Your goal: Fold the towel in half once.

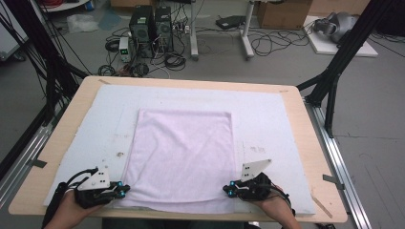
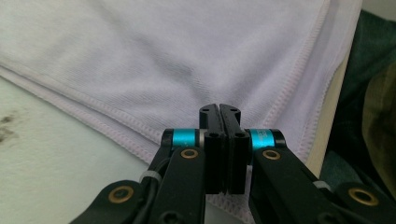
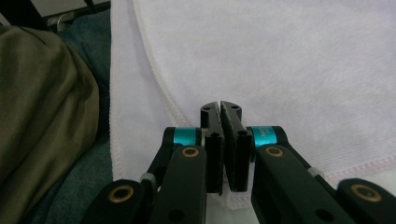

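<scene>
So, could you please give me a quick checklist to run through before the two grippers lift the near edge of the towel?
1. Left gripper shut at the near left corner of the pink towel: ok.
2. Right gripper shut at the near right corner: ok.
3. Towel cloth actually pinched between each pair of jaws: cannot tell, the jaws hide the seam.
4. Towel lying flat, nothing on top: ok.
5. White mat under the towel not caught in either grip: cannot tell.
6. Both grippers level with each other along the near edge, by the high view: ok.
</scene>
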`<state>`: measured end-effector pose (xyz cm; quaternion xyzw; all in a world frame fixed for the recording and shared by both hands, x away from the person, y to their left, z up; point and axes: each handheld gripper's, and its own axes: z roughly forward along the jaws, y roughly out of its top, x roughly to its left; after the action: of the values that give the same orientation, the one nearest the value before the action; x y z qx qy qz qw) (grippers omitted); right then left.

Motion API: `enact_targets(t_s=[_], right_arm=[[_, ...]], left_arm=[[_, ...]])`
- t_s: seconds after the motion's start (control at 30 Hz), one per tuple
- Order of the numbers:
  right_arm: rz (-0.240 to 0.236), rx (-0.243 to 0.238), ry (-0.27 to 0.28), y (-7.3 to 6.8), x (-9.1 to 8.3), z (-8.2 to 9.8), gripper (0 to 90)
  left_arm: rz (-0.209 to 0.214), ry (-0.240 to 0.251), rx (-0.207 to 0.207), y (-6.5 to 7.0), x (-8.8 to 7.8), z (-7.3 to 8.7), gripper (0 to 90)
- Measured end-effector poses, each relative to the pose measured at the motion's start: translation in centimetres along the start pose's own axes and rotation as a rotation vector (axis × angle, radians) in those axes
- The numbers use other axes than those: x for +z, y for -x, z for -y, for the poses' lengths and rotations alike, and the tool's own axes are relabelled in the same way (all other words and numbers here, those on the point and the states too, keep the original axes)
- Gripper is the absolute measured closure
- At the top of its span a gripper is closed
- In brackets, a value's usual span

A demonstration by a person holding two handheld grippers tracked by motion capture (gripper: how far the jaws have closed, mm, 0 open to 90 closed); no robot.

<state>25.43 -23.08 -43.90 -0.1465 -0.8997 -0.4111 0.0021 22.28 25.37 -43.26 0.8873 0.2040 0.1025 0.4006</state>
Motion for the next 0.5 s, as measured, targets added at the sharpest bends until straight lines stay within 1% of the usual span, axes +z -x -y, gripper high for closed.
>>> enact_targets(t_s=[0.03,0.13,0.17,0.23,0.33,0.4,0.43,0.47,0.5], right_arm=[[-0.005,-0.003,0.013,0.1,-0.2,-0.1,88.3],[0.001,0.002,0.058,0.0,-0.9,-0.6,88.3],[0.004,0.002,0.072,-0.1,-1.2,-0.9,88.4],[0.015,-0.017,0.097,-0.3,-1.8,-1.6,88.4],[0.013,-0.037,0.129,-1.0,-2.6,-2.5,88.4],[0.0,-0.049,0.123,-1.7,-2.5,-2.6,88.3],[-0.014,-0.059,0.106,-1.9,-2.2,-2.5,87.7],[-0.039,-0.049,0.086,-2.1,-1.7,-2.2,81.8],[-0.045,-0.038,0.07,-2.1,-1.2,-1.9,78.9]], left_arm=[[-0.007,0.01,-0.003,-0.1,-0.3,-0.1,88.3],[-0.02,0.046,-0.015,-0.2,-1.4,-0.6,88.3],[-0.024,0.056,-0.013,-0.3,-1.8,-0.9,88.3],[-0.033,0.078,-0.015,-0.3,-2.7,-1.2,88.3],[-0.047,0.094,-0.014,0.0,-3.8,-1.2,88.3],[-0.03,0.091,-0.025,0.2,-3.9,-0.6,88.2],[-0.024,0.071,-0.026,0.3,-3.7,-0.2,87.2],[-0.015,0.057,-0.041,0.4,-3.4,0.2,83.1],[-0.001,0.043,-0.052,0.4,-3.0,0.6,74.7]])
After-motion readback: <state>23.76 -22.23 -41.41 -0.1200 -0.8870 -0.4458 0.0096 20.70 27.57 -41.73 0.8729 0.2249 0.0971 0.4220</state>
